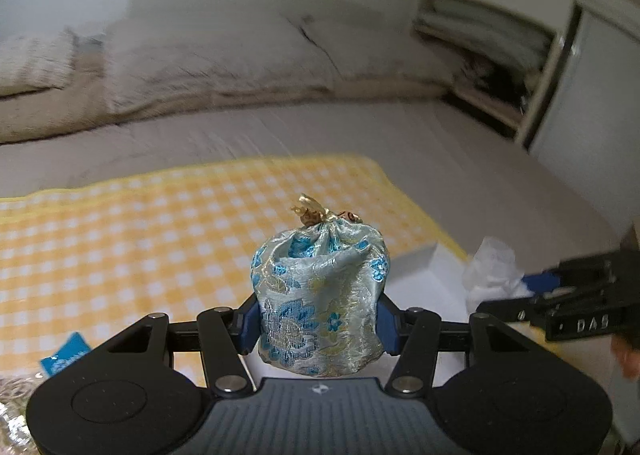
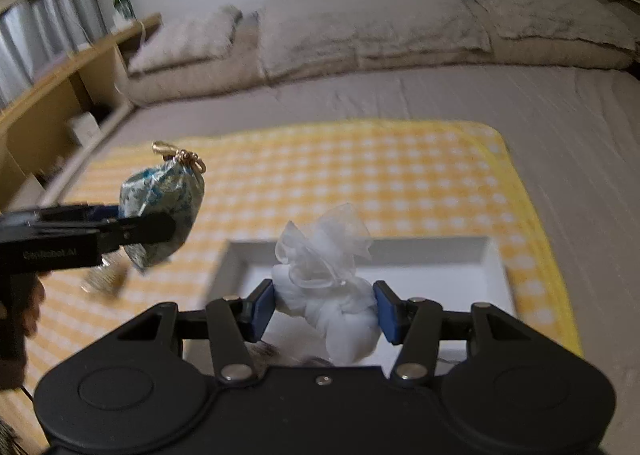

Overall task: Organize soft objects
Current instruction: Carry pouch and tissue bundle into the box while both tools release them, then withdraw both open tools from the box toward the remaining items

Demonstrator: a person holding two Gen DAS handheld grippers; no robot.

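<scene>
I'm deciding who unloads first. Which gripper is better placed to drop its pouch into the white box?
Right. The right gripper holds the white organza pouch directly over the white box, while the left gripper holds the blue brocade pouch off to the side, over the checked cloth.

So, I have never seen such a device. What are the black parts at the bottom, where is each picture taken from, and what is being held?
A person holds one two-finger tool in each hand, and each tool carries its own camera that looks along its fingers. The black parts are the tools themselves. The left tool grips a blue flowered pouch with a gold tie. The right tool holds a white gauze pouch over a white tray. Below lies a yellow checked cloth on a bed with pillows.
</scene>
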